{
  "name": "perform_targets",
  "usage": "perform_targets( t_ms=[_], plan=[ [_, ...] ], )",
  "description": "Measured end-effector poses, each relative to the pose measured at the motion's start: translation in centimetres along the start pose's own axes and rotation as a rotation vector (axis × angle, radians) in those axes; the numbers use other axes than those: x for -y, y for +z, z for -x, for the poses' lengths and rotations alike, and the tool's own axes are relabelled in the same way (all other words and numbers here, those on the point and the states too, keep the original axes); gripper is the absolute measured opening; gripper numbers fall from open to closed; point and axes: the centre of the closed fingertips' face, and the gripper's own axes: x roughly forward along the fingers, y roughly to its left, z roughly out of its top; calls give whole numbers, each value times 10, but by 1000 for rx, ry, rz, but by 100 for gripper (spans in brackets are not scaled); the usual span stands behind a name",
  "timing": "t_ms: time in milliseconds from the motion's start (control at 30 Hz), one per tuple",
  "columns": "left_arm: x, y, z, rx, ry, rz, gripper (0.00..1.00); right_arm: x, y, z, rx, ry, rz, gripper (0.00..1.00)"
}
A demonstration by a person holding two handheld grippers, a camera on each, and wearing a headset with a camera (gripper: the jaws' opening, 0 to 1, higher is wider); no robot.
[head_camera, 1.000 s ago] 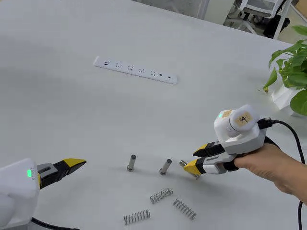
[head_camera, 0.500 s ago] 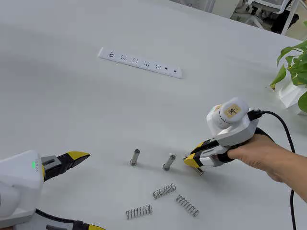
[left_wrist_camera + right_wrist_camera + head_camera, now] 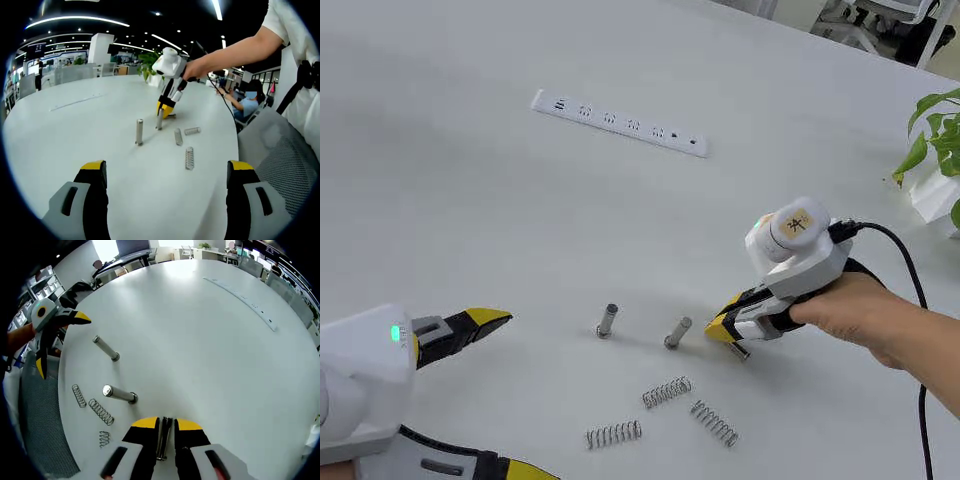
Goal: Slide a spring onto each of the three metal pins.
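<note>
Two metal pins (image 3: 607, 320) (image 3: 677, 332) stand on the white table (image 3: 520, 200). A third pin (image 3: 740, 350) (image 3: 164, 435) is clamped between the shut jaws of my right gripper (image 3: 725, 328) (image 3: 164, 426), low over the table and just right of the standing pair. Three springs (image 3: 667, 391) (image 3: 714, 422) (image 3: 613, 434) lie loose in front of the pins. My left gripper (image 3: 485, 320) (image 3: 167, 172) hovers well to the left of them, open and holding nothing. In the left gripper view the standing pins (image 3: 139, 131) (image 3: 159, 119) and springs (image 3: 189, 157) lie ahead.
A white power strip (image 3: 620, 123) lies at the far side of the table. A potted plant (image 3: 932, 150) stands at the right edge. A black cable (image 3: 910, 290) trails from the right gripper. Bare table lies between the pins and the strip.
The right gripper's jaws, apart around the third pin a second ago, have shut on it. The head camera has shifted slightly; the left gripper has barely moved.
</note>
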Motion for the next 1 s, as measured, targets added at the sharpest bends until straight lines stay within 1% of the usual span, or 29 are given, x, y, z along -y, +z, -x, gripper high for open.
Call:
perform_targets(
  t_ms=[133, 700, 1000],
  plan=[
    [0, -1, 0, -2, 0, 2, 99, 0, 1, 0, 0, -2, 5, 6],
    [1, 1, 0, 3, -3, 0, 99, -2, -1, 1, -10, -9, 12, 4],
    [3, 3, 0, 3, -8, -3, 99, -3, 0, 10, 17, -22, 12, 4]
  ],
)
